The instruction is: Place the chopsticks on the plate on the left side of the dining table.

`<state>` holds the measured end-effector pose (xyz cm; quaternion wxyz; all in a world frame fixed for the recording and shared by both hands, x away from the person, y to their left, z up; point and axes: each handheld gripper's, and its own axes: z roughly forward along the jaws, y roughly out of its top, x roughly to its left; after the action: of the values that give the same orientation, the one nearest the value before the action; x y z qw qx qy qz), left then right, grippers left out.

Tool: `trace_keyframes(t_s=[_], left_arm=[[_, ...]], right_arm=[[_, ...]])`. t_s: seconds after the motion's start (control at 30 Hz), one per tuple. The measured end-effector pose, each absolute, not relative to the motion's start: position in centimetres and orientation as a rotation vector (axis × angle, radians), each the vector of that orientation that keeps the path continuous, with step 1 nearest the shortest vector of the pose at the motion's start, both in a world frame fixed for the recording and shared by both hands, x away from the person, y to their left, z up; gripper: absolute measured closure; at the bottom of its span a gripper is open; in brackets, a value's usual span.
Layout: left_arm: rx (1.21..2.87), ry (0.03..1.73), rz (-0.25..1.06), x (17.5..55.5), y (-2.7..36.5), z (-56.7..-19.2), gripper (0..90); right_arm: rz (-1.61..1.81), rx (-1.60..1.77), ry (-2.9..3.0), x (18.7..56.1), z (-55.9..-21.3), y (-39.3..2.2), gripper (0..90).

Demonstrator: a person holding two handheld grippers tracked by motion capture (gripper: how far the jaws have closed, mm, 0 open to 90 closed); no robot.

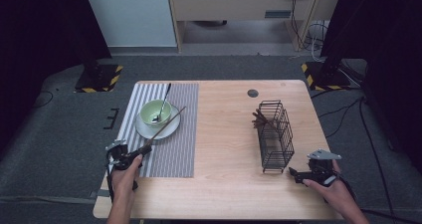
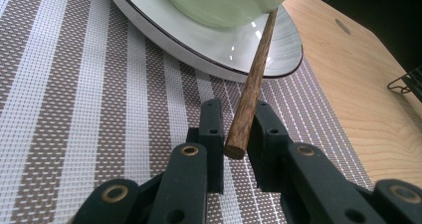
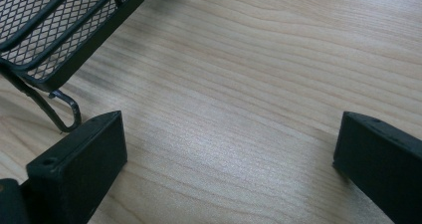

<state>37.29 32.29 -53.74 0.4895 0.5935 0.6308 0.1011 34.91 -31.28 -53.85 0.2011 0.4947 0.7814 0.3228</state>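
Note:
A brown wooden chopstick (image 1: 166, 125) slants from the pale green bowl (image 1: 156, 112) down toward my left gripper (image 1: 148, 147). In the left gripper view its thick end (image 2: 239, 139) sits between the two black jaws, which are shut on it just above the striped placemat (image 2: 74, 109); its far part leans on the bowl (image 2: 224, 5) and the white plate (image 2: 199, 40). A spoon (image 1: 164, 97) stands in the bowl. My right gripper (image 1: 293, 173) rests low at the table's right front, open wide (image 3: 231, 129) with bare wood between its jaws.
A black wire basket (image 1: 275, 134) lies on the right half of the table with several brown sticks (image 1: 260, 118) at its far end; its foot (image 3: 59, 30) is just beyond my right gripper's left jaw. A dark round hole (image 1: 253, 93) marks the tabletop's back.

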Motion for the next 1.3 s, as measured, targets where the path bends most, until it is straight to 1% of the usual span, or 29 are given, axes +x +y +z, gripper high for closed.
trace_keyframes(t_s=[0.43, 0.9, 1.07, 1.3], left_arm=[[1.435, 1.553, 0.253, 37.46, 32.67, -54.01, 75.8], [1.429, 1.561, 0.268, 37.50, 32.78, -54.11, 69.6], [1.433, 1.565, 0.282, 37.49, 32.77, -54.10, 68.7], [1.440, 1.565, 0.293, 37.51, 32.71, -54.08, 70.8]], right_arm=[[0.901, 1.382, 2.183, 34.91, -53.85, -31.28, 0.4], [0.902, 1.383, 2.183, 34.90, -53.85, -31.27, 0.4], [0.901, 1.383, 2.183, 34.90, -53.85, -31.28, 0.4], [0.902, 1.383, 2.182, 34.90, -53.85, -31.27, 0.4]])
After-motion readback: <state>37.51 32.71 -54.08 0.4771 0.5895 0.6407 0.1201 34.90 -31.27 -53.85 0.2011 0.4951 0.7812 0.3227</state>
